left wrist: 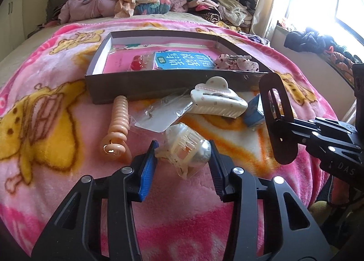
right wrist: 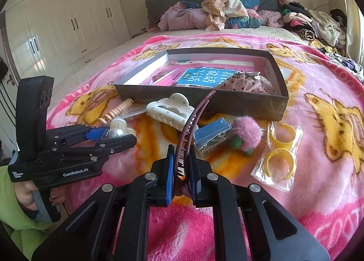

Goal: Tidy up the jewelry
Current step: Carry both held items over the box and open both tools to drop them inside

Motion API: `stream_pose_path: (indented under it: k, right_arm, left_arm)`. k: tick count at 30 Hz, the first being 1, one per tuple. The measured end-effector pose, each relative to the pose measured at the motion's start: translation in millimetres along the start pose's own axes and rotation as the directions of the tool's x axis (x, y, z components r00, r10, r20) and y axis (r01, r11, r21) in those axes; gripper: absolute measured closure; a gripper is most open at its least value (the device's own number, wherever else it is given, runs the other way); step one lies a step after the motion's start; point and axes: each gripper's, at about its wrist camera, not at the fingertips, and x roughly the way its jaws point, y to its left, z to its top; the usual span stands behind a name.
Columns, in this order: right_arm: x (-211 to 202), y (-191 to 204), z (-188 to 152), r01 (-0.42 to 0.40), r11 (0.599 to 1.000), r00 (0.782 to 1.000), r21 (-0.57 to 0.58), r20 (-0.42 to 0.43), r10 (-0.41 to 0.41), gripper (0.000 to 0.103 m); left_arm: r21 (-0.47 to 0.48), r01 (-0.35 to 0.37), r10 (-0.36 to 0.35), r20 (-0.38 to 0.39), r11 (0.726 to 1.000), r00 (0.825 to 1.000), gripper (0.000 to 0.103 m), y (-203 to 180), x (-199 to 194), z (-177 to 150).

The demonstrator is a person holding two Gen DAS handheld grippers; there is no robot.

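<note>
My left gripper (left wrist: 183,147) is open, its jaws standing either side of a clear pearl hair claw (left wrist: 187,148) in plastic wrap on the pink blanket; the fingers look apart from it. It shows in the right wrist view (right wrist: 107,134) with the pearl claw (right wrist: 117,129) between its fingers. My right gripper (right wrist: 180,154) is shut on a dark maroon curved hair comb (right wrist: 193,120), held above the blanket. A shallow dark box (left wrist: 159,83) holds a booklet (left wrist: 184,61), a red item (left wrist: 136,64) and a floral scrunchie (left wrist: 236,62).
Before the box lie a white claw clip (left wrist: 216,100), a peach spiral tie (left wrist: 119,120), a clear earring card (left wrist: 159,115), a blue clip (right wrist: 211,134), a pink pompom (right wrist: 248,133) and bagged yellow rings (right wrist: 278,154). Clothes pile at the headboard (right wrist: 227,13).
</note>
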Motion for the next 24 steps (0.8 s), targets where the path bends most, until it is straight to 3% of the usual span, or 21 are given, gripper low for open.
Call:
stream_pose_path:
  k: [13, 24]
  right_arm:
    - [-21, -5, 8, 0.023, 1.000, 0.998, 0.012, 0.060, -0.024, 0.091]
    - [-34, -20, 14, 0.070, 0.997, 0.992, 0.042, 0.098, -0.073, 0.091]
  left_arm:
    - [0.009, 0.047, -0.047, 0.046, 0.999, 0.998, 0.069, -5, -33, 9]
    - [0.042, 0.071, -0.074, 0.081, 0.997, 0.994, 0.069, -22, -32, 31]
